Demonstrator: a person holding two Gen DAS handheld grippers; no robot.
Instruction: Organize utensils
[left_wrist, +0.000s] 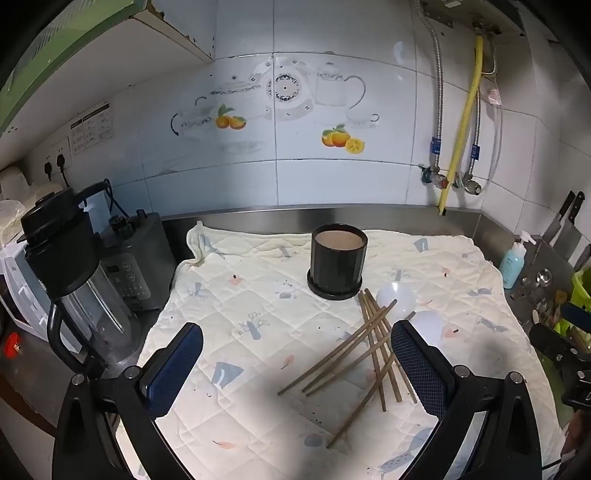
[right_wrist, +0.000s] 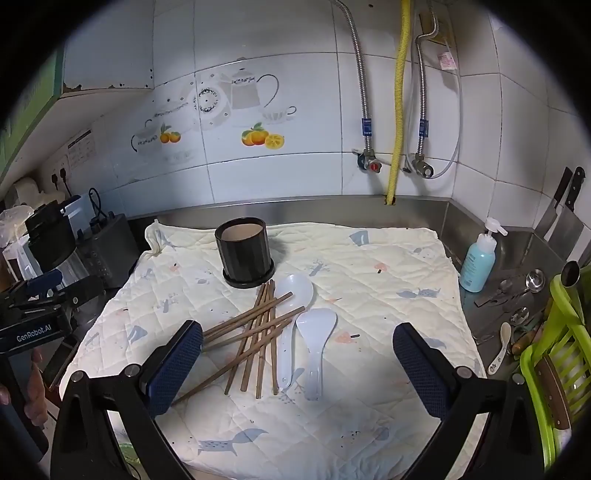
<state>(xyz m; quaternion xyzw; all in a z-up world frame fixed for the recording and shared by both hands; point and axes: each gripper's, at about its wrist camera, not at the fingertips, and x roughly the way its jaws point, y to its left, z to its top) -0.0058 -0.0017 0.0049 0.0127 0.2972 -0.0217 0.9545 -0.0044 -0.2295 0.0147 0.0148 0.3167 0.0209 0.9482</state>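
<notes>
Beside holder (right_wrist: 245, 254), chopsticks (right_wrist: 255, 332) mid-cloth (right_wrist: 388, 295)

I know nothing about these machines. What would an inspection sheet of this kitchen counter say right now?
Surface: quilted cloth spread over a steel counter.
Job's things: black holder upright and empty; chopsticks in a crossed heap in front of it; two white spoons beside them on the cloth.
Clutter: blender, blue soap bottle, green rack, loose spoons on the counter at the right.
Claws: left claw open, empty, above the cloth; right claw open, empty, over the chopsticks and spoons.
Cables: plugs and black cords at the wall socket.
Surroundings: tiled wall, yellow hose, metal hoses, knives on the wall.
</notes>
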